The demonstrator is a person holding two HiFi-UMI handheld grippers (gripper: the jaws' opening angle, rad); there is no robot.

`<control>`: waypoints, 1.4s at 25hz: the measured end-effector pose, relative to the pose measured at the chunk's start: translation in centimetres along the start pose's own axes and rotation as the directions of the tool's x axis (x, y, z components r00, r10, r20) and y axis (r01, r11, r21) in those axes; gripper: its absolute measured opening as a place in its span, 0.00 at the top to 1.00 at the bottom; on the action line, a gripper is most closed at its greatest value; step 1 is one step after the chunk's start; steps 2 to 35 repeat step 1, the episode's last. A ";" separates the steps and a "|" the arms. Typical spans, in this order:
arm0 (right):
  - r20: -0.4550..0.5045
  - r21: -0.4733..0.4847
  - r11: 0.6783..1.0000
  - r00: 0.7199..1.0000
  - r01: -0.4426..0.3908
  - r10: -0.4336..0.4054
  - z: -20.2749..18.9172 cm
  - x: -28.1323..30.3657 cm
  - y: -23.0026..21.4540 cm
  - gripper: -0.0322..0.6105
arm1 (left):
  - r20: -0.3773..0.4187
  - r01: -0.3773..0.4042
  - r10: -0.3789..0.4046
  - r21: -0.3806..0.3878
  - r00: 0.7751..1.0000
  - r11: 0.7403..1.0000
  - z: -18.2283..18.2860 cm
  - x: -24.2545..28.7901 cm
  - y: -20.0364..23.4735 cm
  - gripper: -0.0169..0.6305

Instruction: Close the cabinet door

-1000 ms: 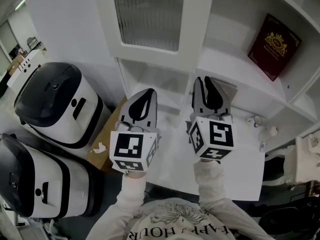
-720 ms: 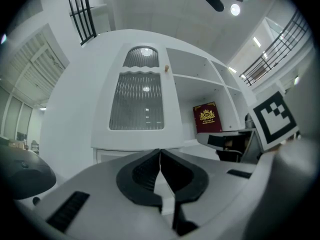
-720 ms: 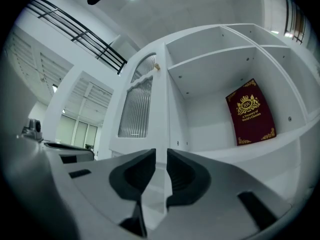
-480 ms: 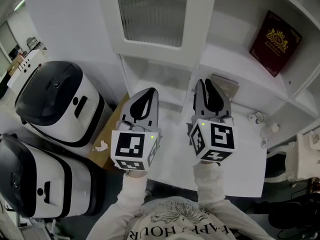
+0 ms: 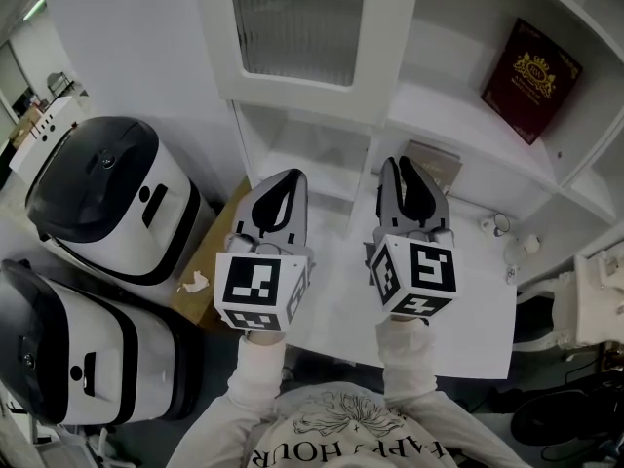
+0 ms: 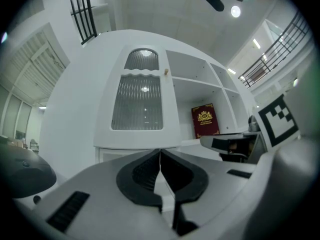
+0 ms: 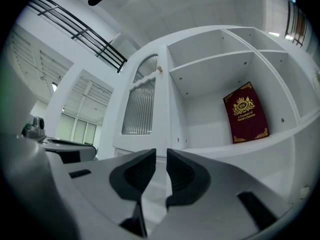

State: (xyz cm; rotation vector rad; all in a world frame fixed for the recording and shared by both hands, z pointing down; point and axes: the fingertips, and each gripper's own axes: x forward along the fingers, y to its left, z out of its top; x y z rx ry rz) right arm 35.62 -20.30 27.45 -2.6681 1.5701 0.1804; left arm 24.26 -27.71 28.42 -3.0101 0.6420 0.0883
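**White cabinet door ahead of 2 grippers**

Nearest, behind both grippers, the shirt print (image 5: 292, 451) reads "HOUR". The left gripper (image 5: 283, 176) has its jaws pressed together and holds nothing. The right gripper (image 5: 402, 162) shows a narrow slit between jaws that have just been closing, with nothing between them. To the left of the left gripper sit 2 black-and-white appliances (image 5: 107, 198). Beyond the left gripper's tips, touching neither gripper, hangs 1 cabinet door (image 5: 302, 27). It is white and arched, with ribbed glass and 1 small knob (image 6: 165, 71). Farthest, beyond the right gripper, 1 red book (image 5: 531, 79) with a gold crest leans on a shelf (image 5: 458, 115). Its lettering is too small to read.
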 end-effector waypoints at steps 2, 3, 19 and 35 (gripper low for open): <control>0.000 0.000 1.000 1.000 0.000 0.000 0.0 -0.1 0.1 0.85 | 0.001 0.000 0.000 0.000 1.000 1.000 0.1 -0.1 0.0 0.97; 0.000 0.000 1.000 1.000 0.000 0.000 0.0 -0.1 0.1 0.85 | 0.001 0.000 0.000 0.000 1.000 1.000 0.1 -0.1 0.0 0.97; 0.000 0.000 1.000 1.000 0.000 0.000 0.0 -0.1 0.1 0.85 | 0.001 0.000 0.000 0.000 1.000 1.000 0.1 -0.1 0.0 0.97; 0.000 0.000 1.000 1.000 0.000 0.000 0.0 -0.1 0.1 0.85 | 0.001 0.000 0.000 0.000 1.000 1.000 0.1 -0.1 0.0 0.97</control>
